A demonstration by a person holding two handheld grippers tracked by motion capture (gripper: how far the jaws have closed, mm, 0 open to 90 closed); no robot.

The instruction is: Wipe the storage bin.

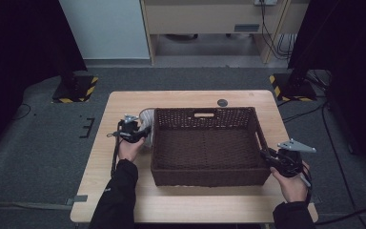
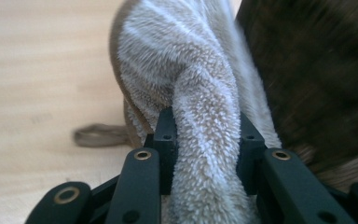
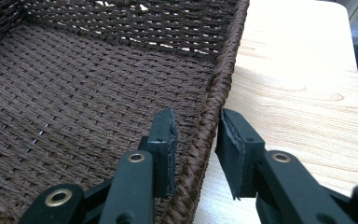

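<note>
A dark brown woven basket (image 1: pixel 205 110) stands empty in the middle of the wooden table (image 1: pixel 181 98). A fluffy beige and white striped towel (image 1: pixel 146 116) lies bunched against the basket's left wall. My left gripper (image 1: pixel 141 133) is beside that wall, and in the left gripper view its jaws (image 2: pixel 205 116) pinch a thick fold of the towel (image 2: pixel 186 70). My right gripper (image 1: pixel 268 155) is at the basket's right wall. In the right gripper view it (image 3: pixel 196 116) straddles the braided rim (image 3: pixel 223 60), one pad inside and one outside, both closed against the wall.
A small round dark disc (image 1: pixel 222 102) is set in the table behind the basket. Bare wood (image 3: pixel 298 93) runs along the basket's right side. Black stands with yellow-striped feet (image 1: pixel 74 90) rise on the grey floor at both far corners.
</note>
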